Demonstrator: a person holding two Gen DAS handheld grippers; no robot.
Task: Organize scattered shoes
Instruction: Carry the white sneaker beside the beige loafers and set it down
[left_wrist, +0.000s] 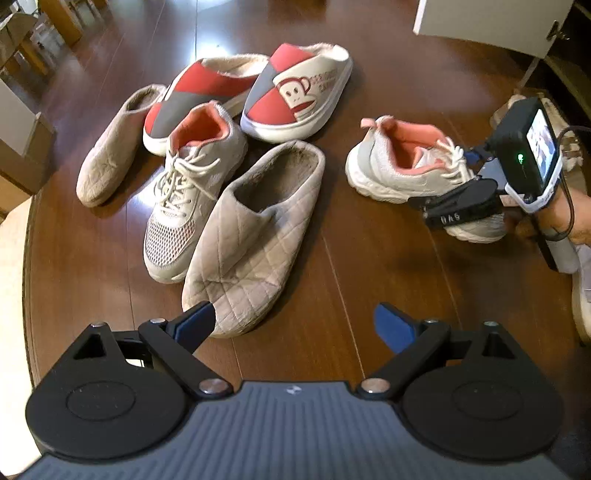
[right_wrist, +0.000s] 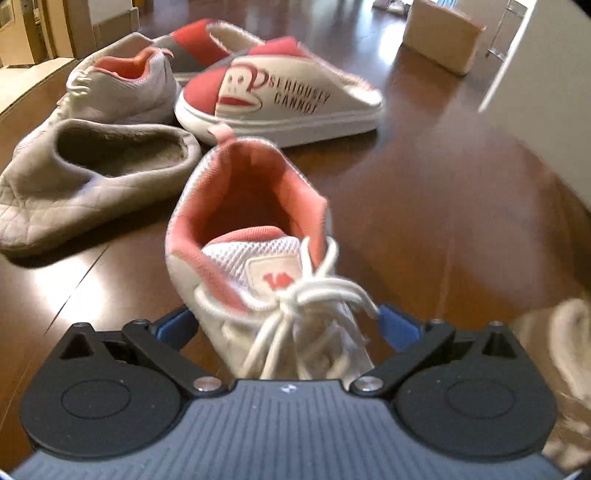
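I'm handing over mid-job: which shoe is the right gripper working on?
On the dark wood floor, right of the shoe pile, one white sneaker stands apart. The right gripper straddles its laces. Its pink-lined twin lies in the pile, among slippers.

White mesh sneaker with coral lining (left_wrist: 413, 170) upright, alone at right of frame. Its mate (left_wrist: 184, 192), two beige quilted slippers (left_wrist: 251, 236), two red-grey-white monkey-print slippers (left_wrist: 299, 92) clustered centre-left, touching.
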